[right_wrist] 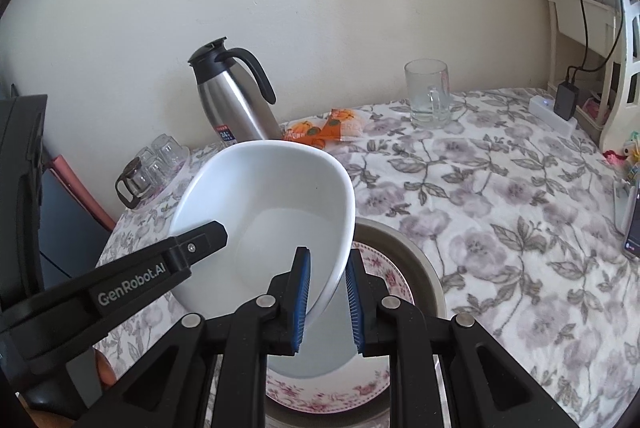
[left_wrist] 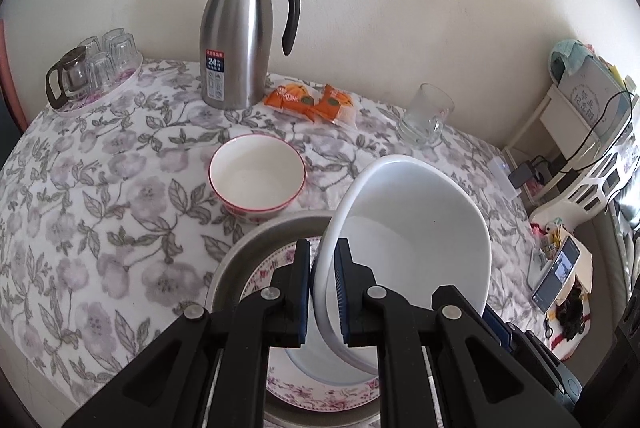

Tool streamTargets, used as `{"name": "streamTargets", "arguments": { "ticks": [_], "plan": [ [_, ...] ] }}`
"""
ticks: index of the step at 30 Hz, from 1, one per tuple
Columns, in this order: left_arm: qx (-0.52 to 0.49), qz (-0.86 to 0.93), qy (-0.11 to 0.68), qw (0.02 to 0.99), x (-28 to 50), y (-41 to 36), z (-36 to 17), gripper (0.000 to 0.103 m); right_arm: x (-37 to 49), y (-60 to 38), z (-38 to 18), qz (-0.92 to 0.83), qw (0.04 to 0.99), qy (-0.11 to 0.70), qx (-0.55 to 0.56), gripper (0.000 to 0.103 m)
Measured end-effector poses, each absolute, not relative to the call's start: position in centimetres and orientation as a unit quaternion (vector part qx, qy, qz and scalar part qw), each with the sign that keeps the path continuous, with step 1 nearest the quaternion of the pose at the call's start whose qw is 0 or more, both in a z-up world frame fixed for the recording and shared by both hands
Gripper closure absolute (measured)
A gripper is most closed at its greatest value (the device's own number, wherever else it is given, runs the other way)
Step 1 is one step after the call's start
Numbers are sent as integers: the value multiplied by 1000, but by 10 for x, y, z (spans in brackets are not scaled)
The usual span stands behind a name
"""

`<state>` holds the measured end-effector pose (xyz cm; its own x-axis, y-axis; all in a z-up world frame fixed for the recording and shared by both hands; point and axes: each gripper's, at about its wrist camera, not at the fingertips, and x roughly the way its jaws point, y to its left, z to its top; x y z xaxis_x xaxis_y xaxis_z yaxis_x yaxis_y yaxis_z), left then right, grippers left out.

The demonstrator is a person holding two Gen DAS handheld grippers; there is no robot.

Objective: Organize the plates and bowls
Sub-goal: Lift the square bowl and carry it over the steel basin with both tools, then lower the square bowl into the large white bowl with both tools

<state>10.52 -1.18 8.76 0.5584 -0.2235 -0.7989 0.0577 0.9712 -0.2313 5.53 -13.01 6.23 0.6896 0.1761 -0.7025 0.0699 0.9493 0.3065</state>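
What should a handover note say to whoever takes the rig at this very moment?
Left gripper: shut on the rim of the large plain white bowl.
Right gripper: straddles the opposite rim of that bowl, pads either side; a gap shows at the right pad.
The bowl is tilted over the floral-rimmed plate, which sits in the round metal tray.
Done: plate in tray.
Left: set the bowl on the plate, then probably fetch the small red-rimmed white bowl, apart on the flowered tablecloth.

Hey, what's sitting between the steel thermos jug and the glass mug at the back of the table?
Orange snack packets lie between the thermos jug and the glass mug; both wrist views show this.
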Motion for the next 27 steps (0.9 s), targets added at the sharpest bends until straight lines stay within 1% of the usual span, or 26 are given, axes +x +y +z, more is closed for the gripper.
{"name": "streamTargets", "arguments": {
  "ticks": [18,27],
  "plan": [
    [-109,-76,521,843,103,-9,51,91,55,-132,37,24,888,433,157,83],
    [-144,-83,548,820,108,-3,36,91,58,-132,27,21,877,452,161,82]
  ]
}}
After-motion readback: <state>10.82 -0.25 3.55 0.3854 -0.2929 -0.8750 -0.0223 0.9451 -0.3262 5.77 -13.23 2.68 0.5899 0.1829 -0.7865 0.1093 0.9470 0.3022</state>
